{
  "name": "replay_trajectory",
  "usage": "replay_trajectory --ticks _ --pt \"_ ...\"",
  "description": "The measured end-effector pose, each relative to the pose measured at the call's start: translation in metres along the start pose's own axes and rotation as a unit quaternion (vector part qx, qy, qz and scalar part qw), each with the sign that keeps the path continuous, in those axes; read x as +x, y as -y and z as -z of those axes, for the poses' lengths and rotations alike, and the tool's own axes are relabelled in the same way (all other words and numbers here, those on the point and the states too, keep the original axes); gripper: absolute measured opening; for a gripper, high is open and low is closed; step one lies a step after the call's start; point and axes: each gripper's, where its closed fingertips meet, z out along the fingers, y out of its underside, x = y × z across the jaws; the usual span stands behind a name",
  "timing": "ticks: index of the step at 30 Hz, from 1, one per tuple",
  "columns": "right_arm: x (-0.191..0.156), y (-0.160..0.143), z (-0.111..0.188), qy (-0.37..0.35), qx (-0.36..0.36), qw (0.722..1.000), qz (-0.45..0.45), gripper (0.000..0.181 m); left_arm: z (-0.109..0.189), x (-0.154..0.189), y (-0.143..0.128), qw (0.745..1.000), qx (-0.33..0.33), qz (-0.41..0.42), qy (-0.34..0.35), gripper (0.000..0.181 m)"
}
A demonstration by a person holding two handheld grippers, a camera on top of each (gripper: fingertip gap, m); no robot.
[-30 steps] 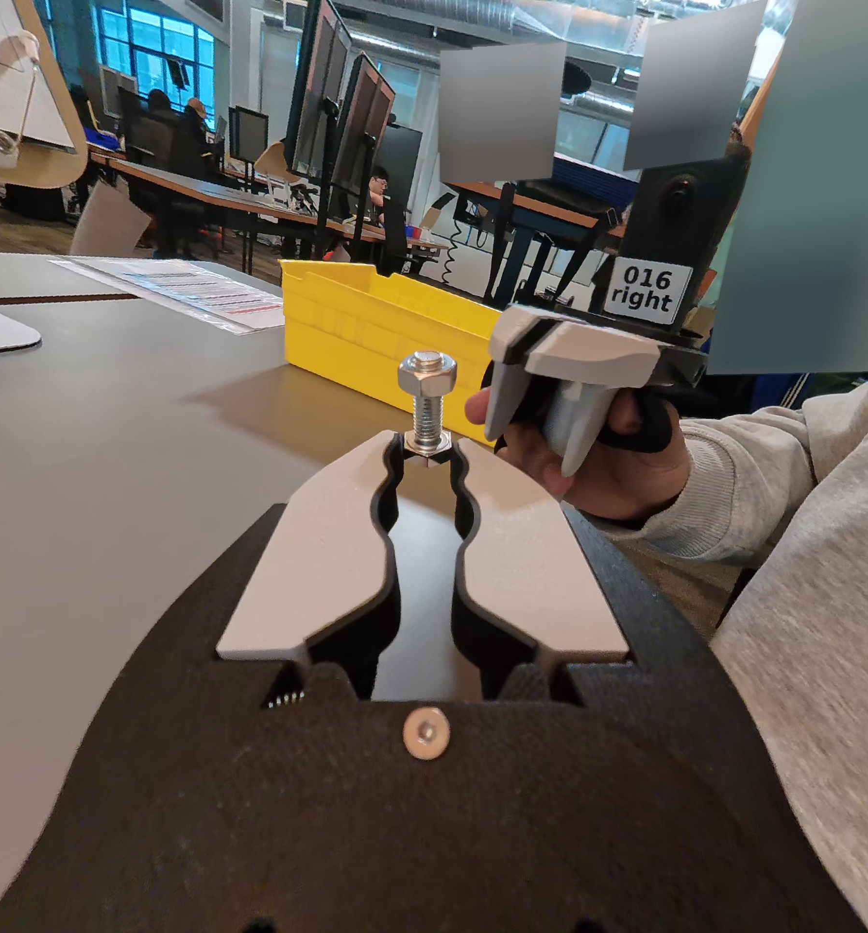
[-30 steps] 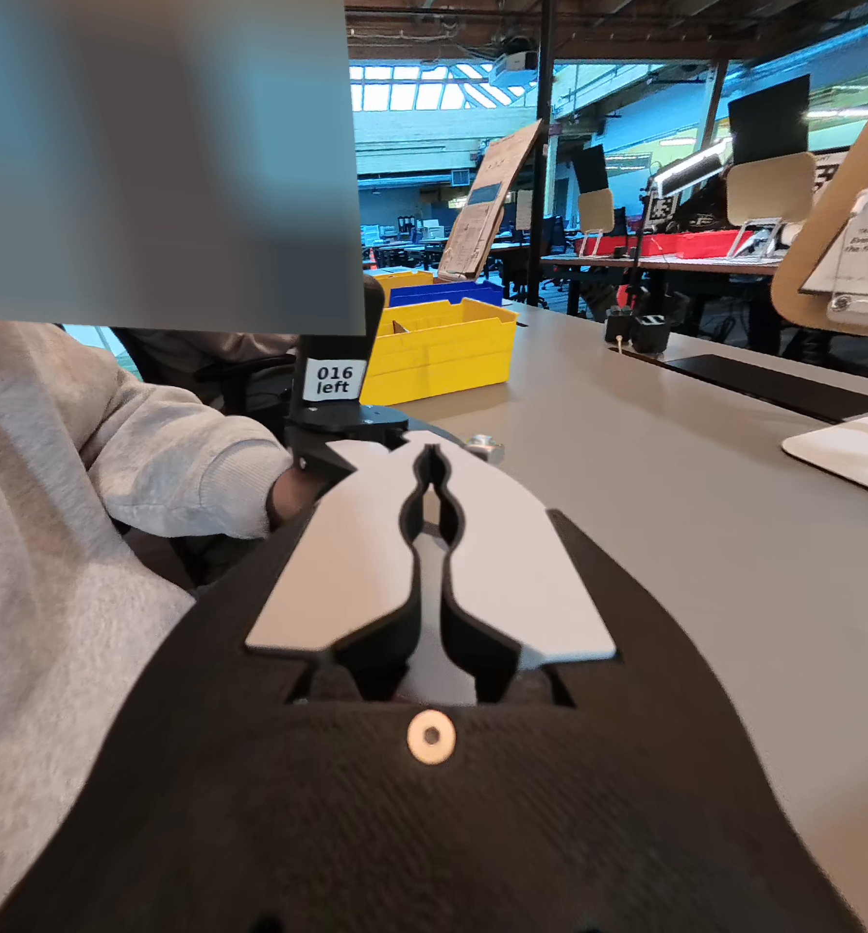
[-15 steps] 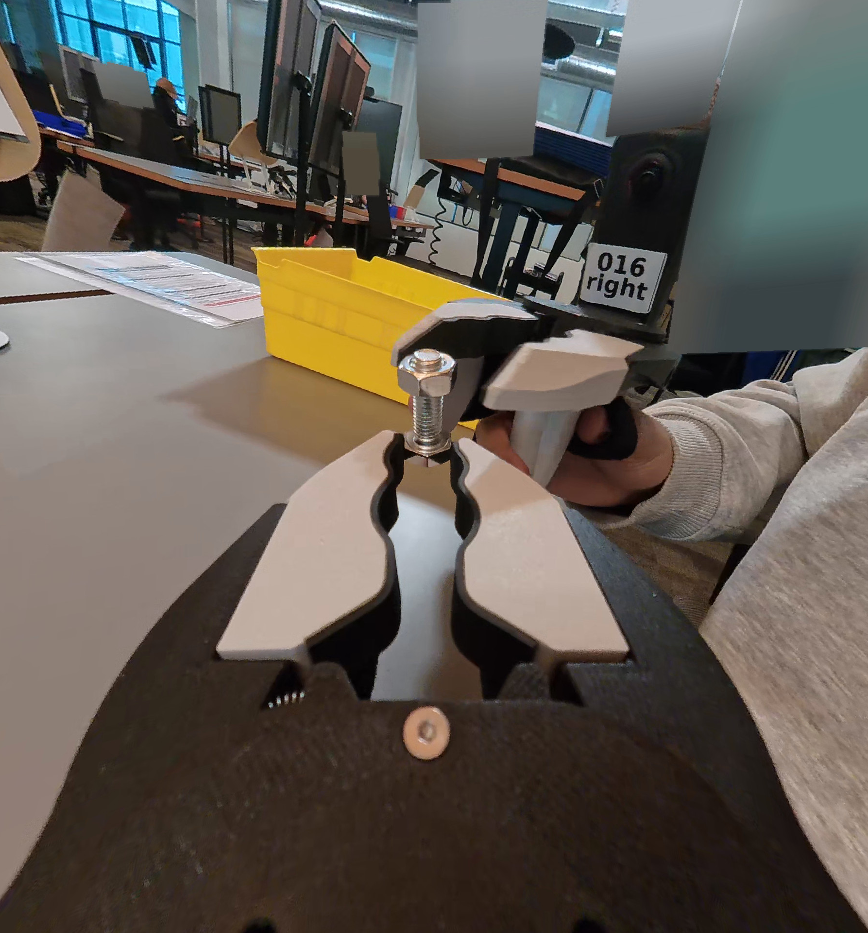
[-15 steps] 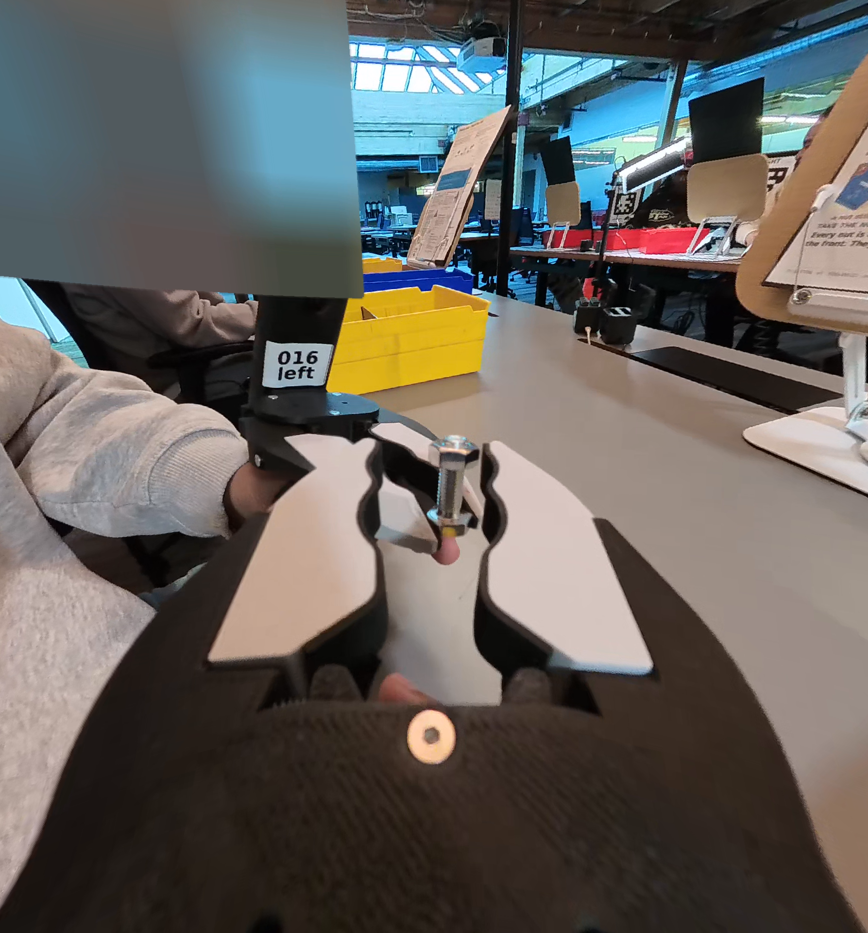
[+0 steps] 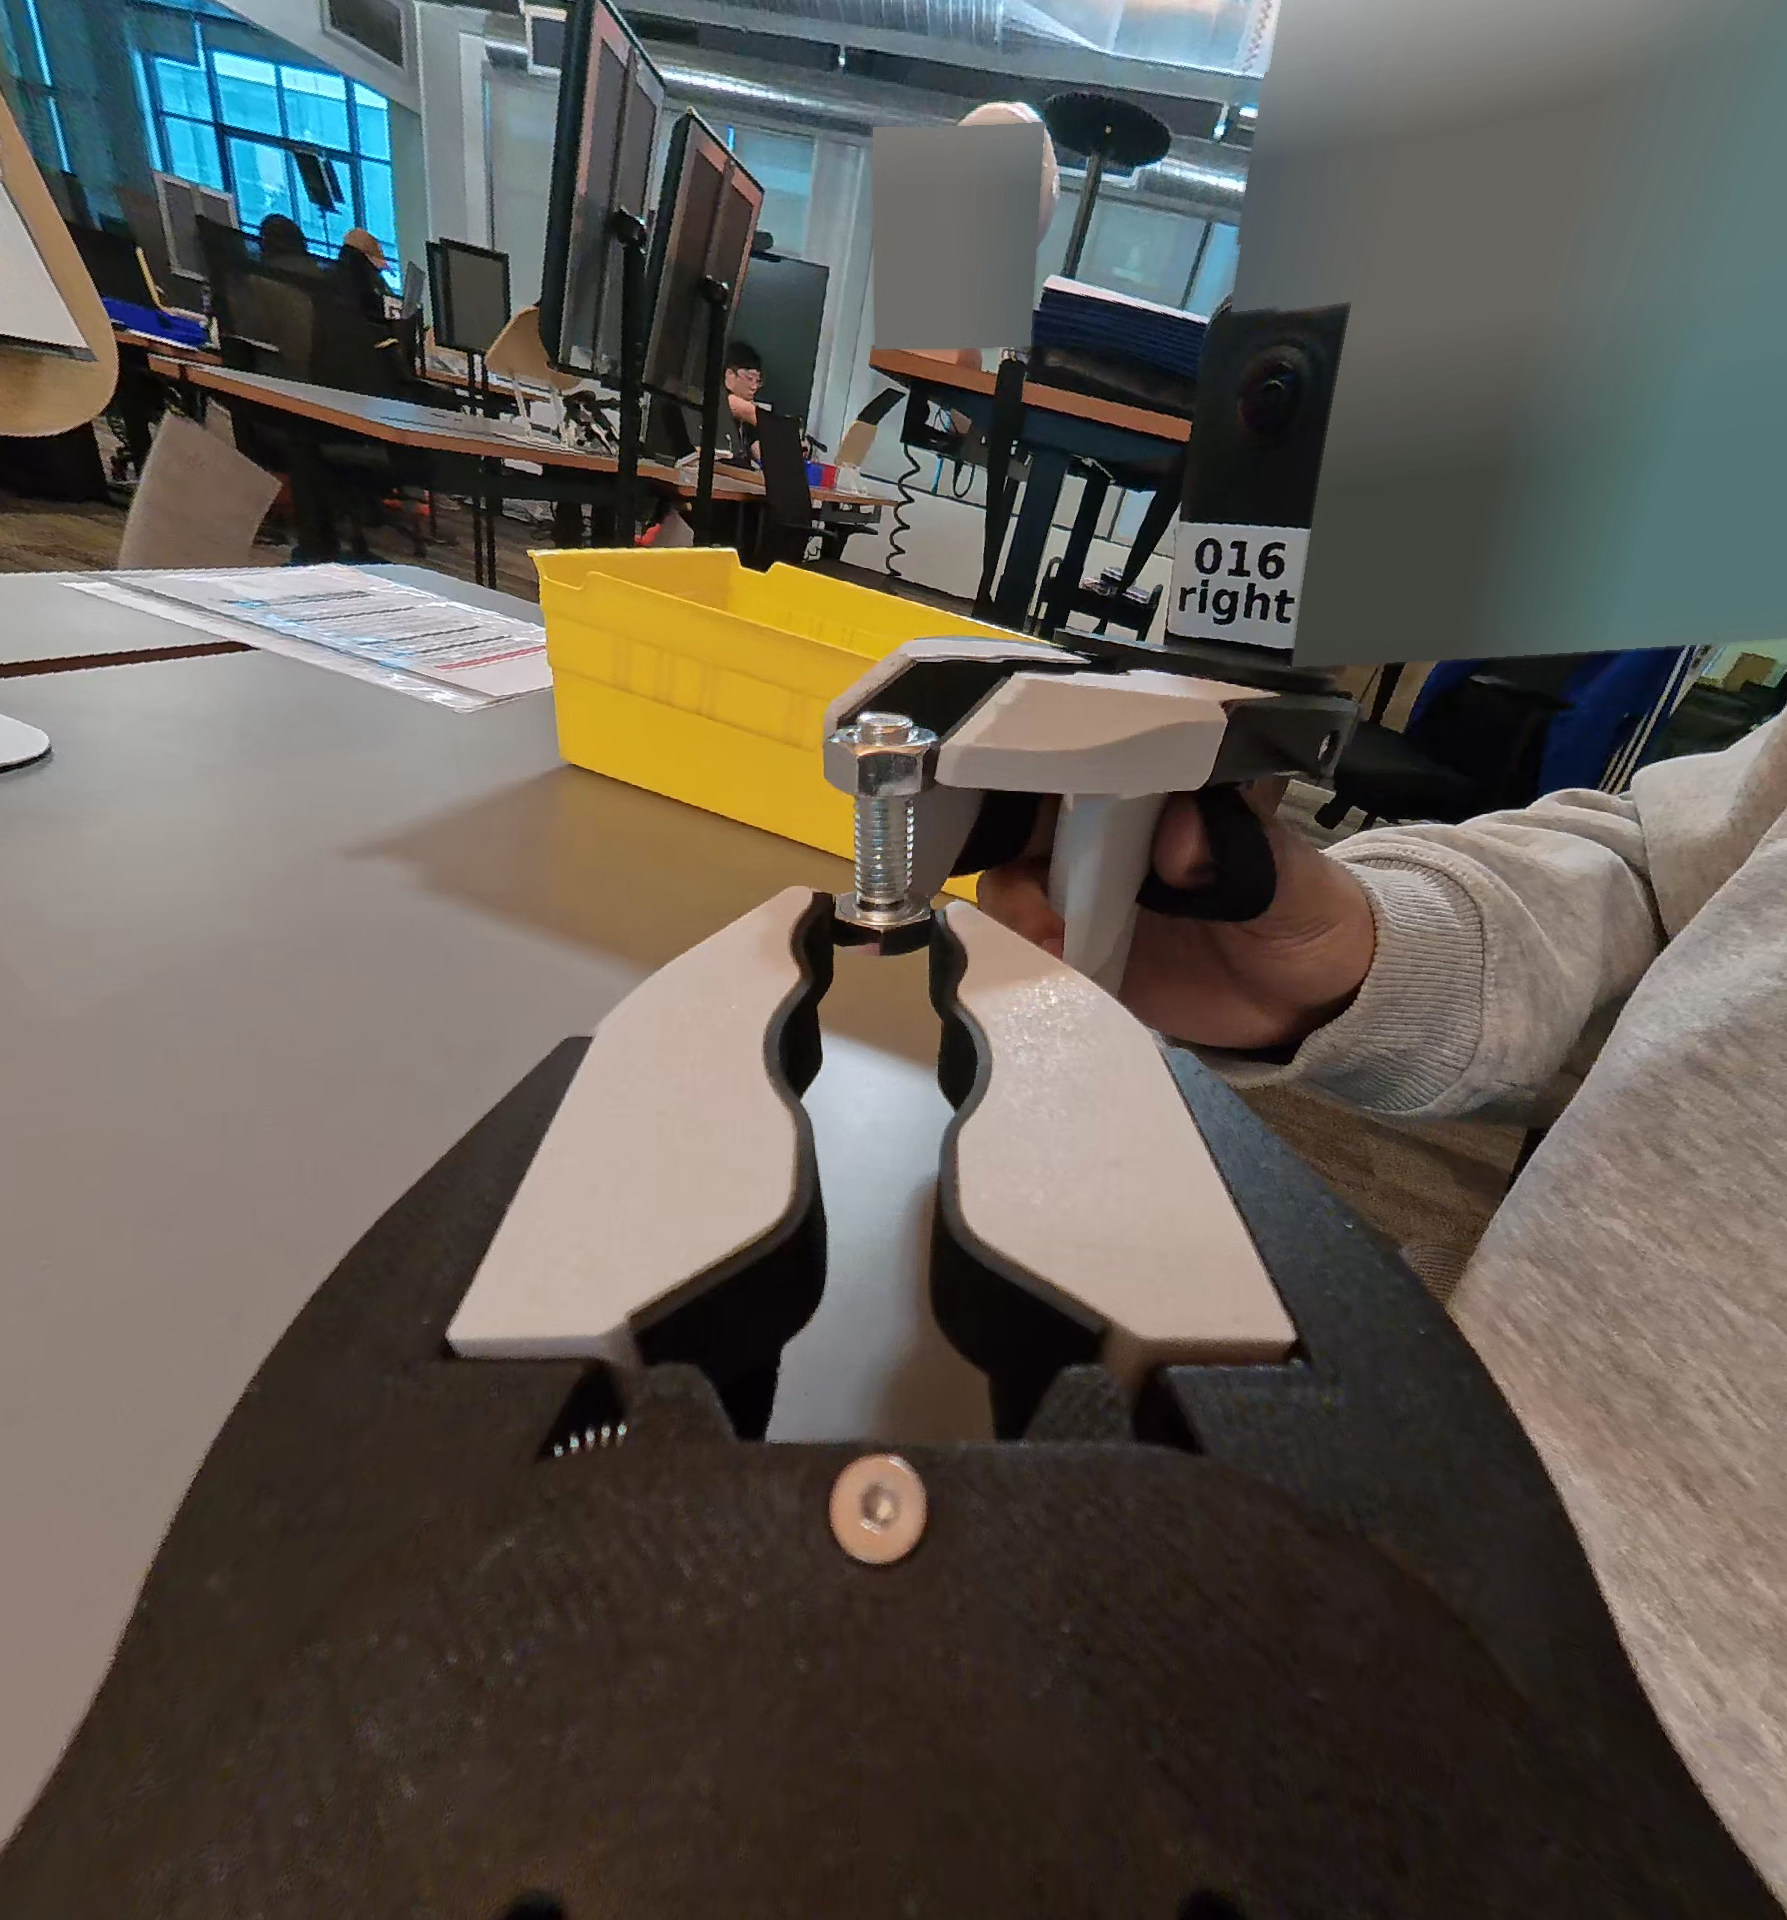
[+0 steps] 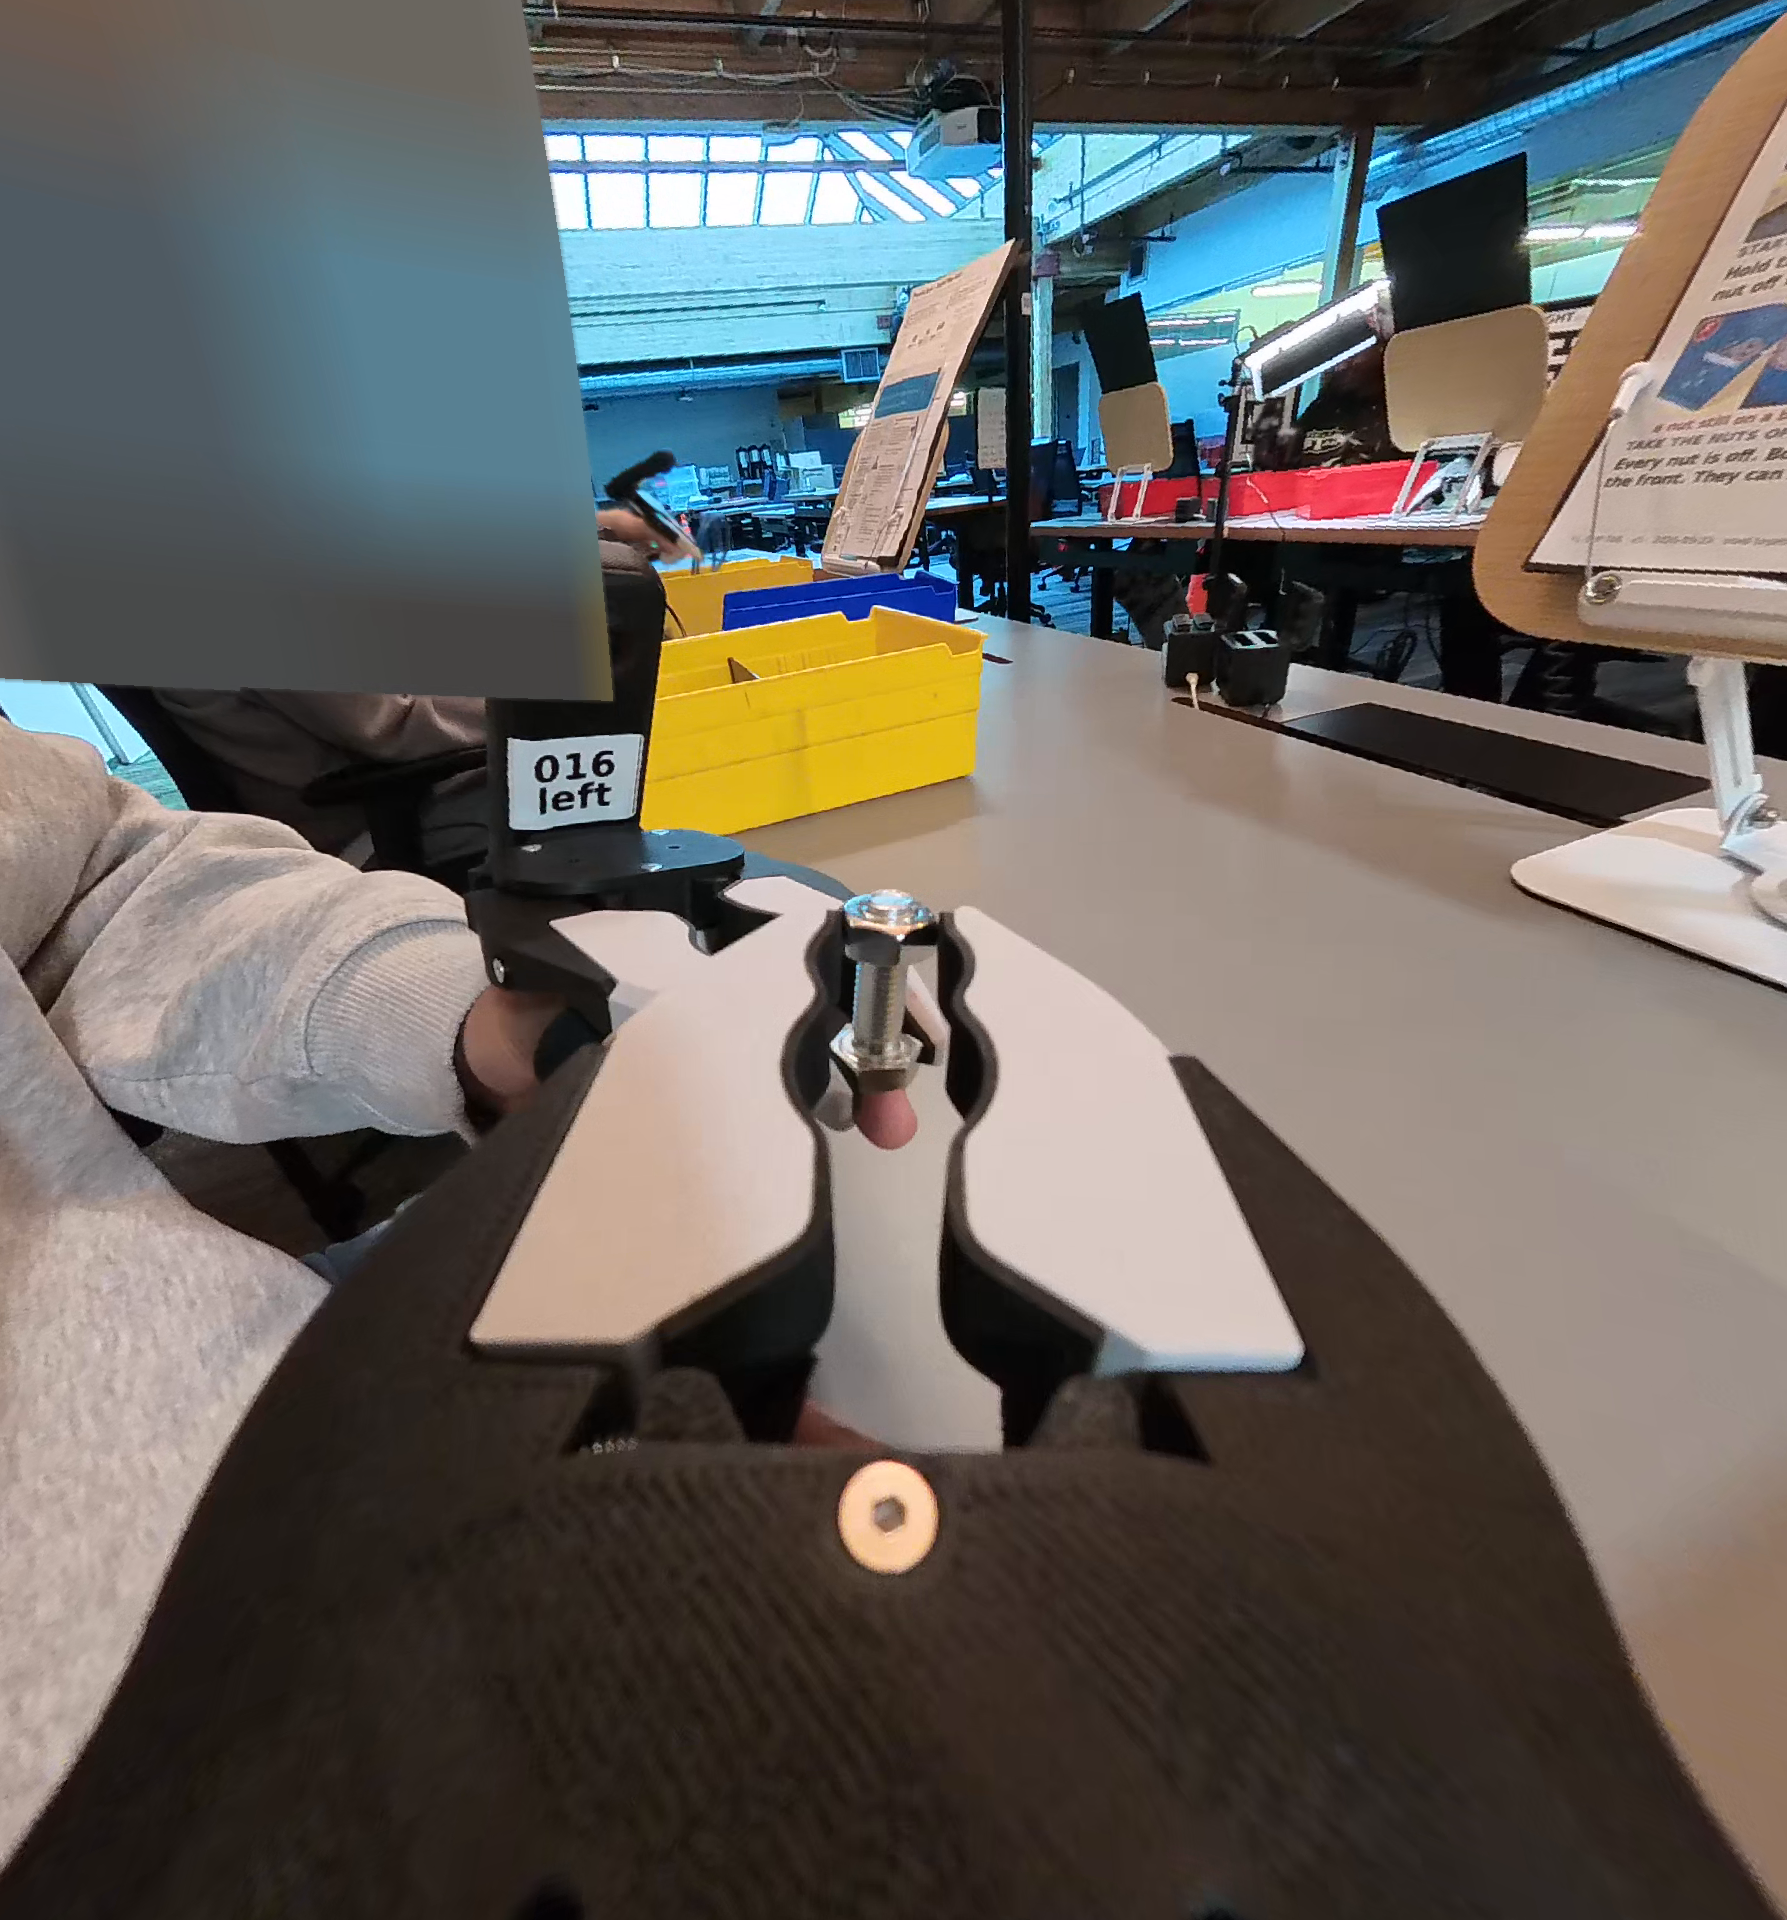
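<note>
bolt (image 5: 882,844) upright above grey table (image 5: 245,935), head clamped in left gripper (image 5: 878,930) tips; nut (image 5: 878,750) at top, clamped between right gripper (image 6: 887,940) tips. yellow bin (image 5: 702,675) behind.

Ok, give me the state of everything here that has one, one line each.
left gripper: shut on the bolt's hex head.
right gripper: jaws around the nut, closed on it.
bolt: upright, head down, off the table.
nut: threaded on at the bolt's top end.
yellow bin: open, contents hidden.
</note>
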Motion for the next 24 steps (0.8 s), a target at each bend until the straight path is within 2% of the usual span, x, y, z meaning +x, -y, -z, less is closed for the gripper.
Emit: replay_trajectory --ticks 9,12,16,19,21,22,24 --pt "0.001 0.000 0.001 0.002 0.003 1.000 -0.012 0.017 0.001 -0.001 0.001 1.000 0.003 -0.003 0.003 0.018" --pt "0.004 0.006 0.003 -0.008 0.023 1.000 -0.012 0.034 0.001 -0.003 0.001 1.000 0.003 -0.007 0.009 0.018" --pt "-0.001 0.001 -0.001 0.010 0.012 1.000 -0.026 0.038 0.002 -0.007 0.001 1.000 0.001 -0.006 0.020 0.019" --pt "-0.005 0.000 -0.001 0.014 0.005 1.000 -0.026 0.033 0.003 -0.010 0.001 1.000 0.003 0.005 0.024 0.018" --pt "-0.005 0.001 0.001 0.014 0.002 1.000 -0.021 0.020 0.003 -0.011 0.001 1.000 0.003 0.012 0.024 0.018" --pt "-0.004 0.003 0.002 0.012 0.006 1.000 -0.022 0.019 0.003 -0.011 0.001 1.000 0.004 0.011 0.024 0.019" --pt "0.000 0.004 0.002 0.003 0.013 1.000 -0.026 0.027 0.002 -0.010 0.001 1.000 0.002 0.007 0.022 0.018"
